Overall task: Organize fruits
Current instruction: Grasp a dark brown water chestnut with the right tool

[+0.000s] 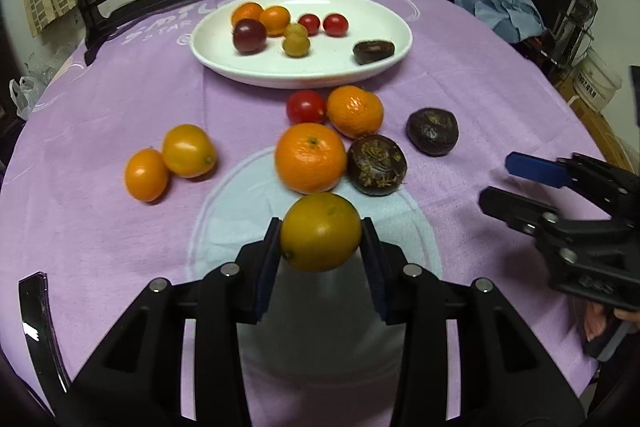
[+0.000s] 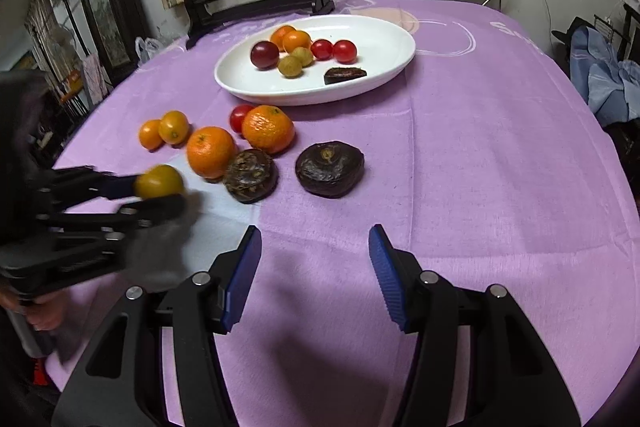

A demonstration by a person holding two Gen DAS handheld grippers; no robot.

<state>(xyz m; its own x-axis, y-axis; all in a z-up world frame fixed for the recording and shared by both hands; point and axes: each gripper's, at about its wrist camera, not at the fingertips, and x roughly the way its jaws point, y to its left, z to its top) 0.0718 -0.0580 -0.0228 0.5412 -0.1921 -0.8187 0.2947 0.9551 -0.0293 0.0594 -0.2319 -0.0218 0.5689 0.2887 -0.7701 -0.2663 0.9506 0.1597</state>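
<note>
Yellow-orange fruit [image 1: 320,231] sits clamped between the left gripper [image 1: 321,245] pads.

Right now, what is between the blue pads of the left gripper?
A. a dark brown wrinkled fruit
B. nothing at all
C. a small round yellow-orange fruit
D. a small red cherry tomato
C: the left gripper has its blue pads pressed on both sides of a small round yellow-orange fruit, while the red cherry tomato and the dark brown wrinkled fruit lie on the purple tablecloth.
</note>
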